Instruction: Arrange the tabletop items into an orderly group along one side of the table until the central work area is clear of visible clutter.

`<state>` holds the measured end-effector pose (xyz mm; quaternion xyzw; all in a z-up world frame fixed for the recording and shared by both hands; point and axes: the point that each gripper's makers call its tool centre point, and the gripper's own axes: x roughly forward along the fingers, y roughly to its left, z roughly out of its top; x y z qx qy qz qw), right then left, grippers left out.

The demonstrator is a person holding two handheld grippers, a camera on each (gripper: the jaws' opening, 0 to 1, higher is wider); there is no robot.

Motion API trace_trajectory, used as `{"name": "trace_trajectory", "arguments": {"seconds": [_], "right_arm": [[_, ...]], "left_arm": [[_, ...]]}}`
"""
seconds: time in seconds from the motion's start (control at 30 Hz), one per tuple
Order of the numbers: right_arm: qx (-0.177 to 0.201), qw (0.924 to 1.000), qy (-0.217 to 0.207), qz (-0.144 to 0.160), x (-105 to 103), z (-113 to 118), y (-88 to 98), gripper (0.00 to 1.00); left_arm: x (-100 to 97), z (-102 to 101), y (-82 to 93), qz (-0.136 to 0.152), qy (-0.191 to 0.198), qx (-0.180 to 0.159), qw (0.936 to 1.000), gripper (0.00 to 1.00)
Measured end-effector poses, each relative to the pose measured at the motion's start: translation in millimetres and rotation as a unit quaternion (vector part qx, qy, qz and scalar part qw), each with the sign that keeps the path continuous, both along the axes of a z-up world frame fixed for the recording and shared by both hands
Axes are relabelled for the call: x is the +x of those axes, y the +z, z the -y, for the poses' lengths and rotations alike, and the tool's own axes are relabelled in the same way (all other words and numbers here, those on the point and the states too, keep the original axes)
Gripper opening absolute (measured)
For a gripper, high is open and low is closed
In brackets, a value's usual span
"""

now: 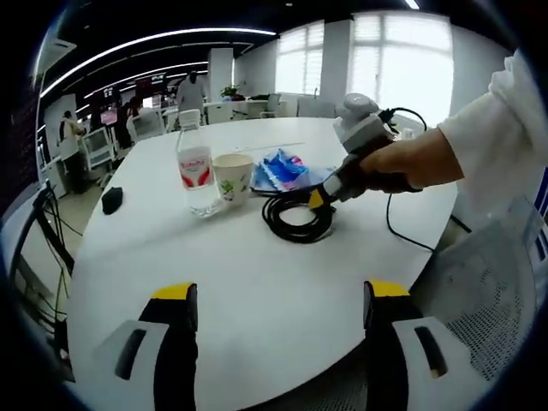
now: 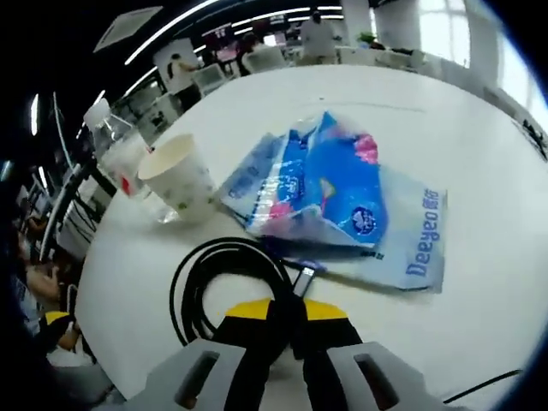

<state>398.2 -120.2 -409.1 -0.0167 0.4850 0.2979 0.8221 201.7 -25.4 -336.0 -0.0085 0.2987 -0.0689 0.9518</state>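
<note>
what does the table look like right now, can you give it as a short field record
surface: round white table
grouped items: water bottle, paper cup, blue tissue packs, side by side
cable: black coiled cable lying just in front of the packs
right hand-held gripper: jaws shut on the black coiled cable
left hand-held gripper: jaws open, holding nothing, above bare table
apart from group: small black object near the table's edge

left gripper view: table edge, facing across | right gripper view: close, low | shared: paper cup [image 1: 232, 176] [image 2: 177, 177]
</note>
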Motion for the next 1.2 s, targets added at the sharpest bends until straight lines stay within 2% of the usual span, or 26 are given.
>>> {"name": "trace_trajectory", "arguments": {"seconds": [0.07,0.13,0.3,0.33,0.47,0.57,0.7,0.77,0.9,1.03,1.2], "right_arm": [[0.029,0.9992,-0.014,-0.023,-1.8,-0.2,1.3,0.07],[0.035,0.9993,-0.011,-0.013,-3.9,5.6,7.0,0.07],[0.067,0.9968,-0.036,-0.025,-1.4,26.6,15.1,0.07],[0.075,0.9958,-0.045,-0.027,-3.1,38.5,23.2,0.07],[0.083,0.9947,-0.057,-0.023,2.5,63.6,36.6,0.07],[0.086,0.9940,-0.066,-0.018,8.4,91.2,51.0,0.07],[0.089,0.9935,-0.070,-0.011,27.7,123.4,57.3,0.07],[0.088,0.9935,-0.071,-0.009,26.4,137.1,66.8,0.07],[0.094,0.9927,-0.075,-0.007,46.4,160.7,66.9,0.07],[0.095,0.9921,-0.082,-0.005,51.2,176.3,69.5,0.07],[0.098,0.9907,-0.094,-0.010,54.4,191.4,65.5,0.07]], "left_arm": [[-0.5,-1.3,-1.0,-0.001,0.001,0.003,1.0000,0.81],[-0.7,-1.7,-0.9,-0.002,0.002,0.006,1.0000,0.80],[-0.7,-4.1,-0.1,-0.001,0.005,0.008,1.0000,0.81],[-0.5,-4.4,-0.2,-0.001,0.005,0.007,1.0000,0.81],[0.5,0.0,3.6,0.006,-0.002,-0.002,1.0000,0.85],[1.7,0.2,8.2,0.016,-0.003,0.008,0.9998,0.85],[3.3,-9.7,6.6,0.016,0.017,0.007,0.9997,0.89],[3.7,-16.3,4.3,0.014,0.026,0.011,0.9995,0.89],[1.8,-23.6,1.7,0.009,0.043,0.024,0.9988,0.90],[1.9,-33.4,-3.5,0.001,0.061,0.025,0.9978,0.89],[0.3,-31.2,-3.9,-0.002,0.057,0.030,0.9979,0.88]]}}
